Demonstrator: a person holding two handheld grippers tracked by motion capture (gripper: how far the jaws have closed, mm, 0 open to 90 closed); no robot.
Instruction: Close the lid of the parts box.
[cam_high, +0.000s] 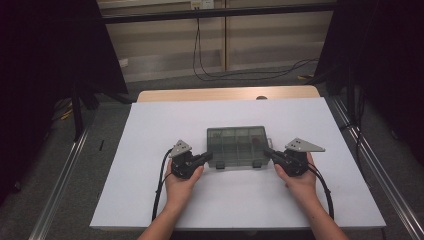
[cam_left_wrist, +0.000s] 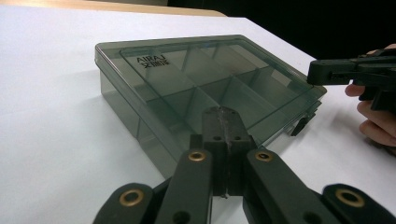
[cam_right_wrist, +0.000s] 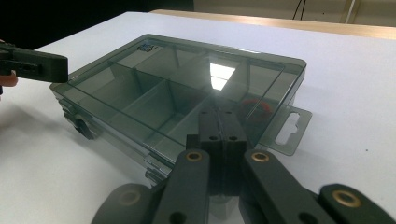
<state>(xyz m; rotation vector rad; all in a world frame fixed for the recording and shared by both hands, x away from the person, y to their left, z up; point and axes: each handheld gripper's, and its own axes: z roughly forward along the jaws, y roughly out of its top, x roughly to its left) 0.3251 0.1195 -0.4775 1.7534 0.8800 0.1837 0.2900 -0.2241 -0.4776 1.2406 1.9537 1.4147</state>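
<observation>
A smoky see-through compartment box (cam_high: 236, 145) lies closed in the middle of the white table (cam_high: 150, 130). Its lid (cam_left_wrist: 205, 74) shows dividers beneath, and a small red thing (cam_right_wrist: 256, 106) lies in one compartment near the hang tab (cam_right_wrist: 290, 127). My left gripper (cam_high: 208, 157) is shut, its tips at the box's front left corner; in its own view the left gripper (cam_left_wrist: 226, 115) has its jaws pressed together with nothing between. My right gripper (cam_high: 267, 151) is shut too, at the front right corner, and in its own view the right gripper (cam_right_wrist: 222, 115) has its jaws together over the lid edge.
The white board rests on a wooden tabletop (cam_high: 225, 93). Black curtains hang at both sides, metal rails (cam_high: 60, 180) run along the floor, and a cable (cam_high: 235, 74) loops on the floor beyond the table. Two latches (cam_high: 238, 165) sit on the box's front wall.
</observation>
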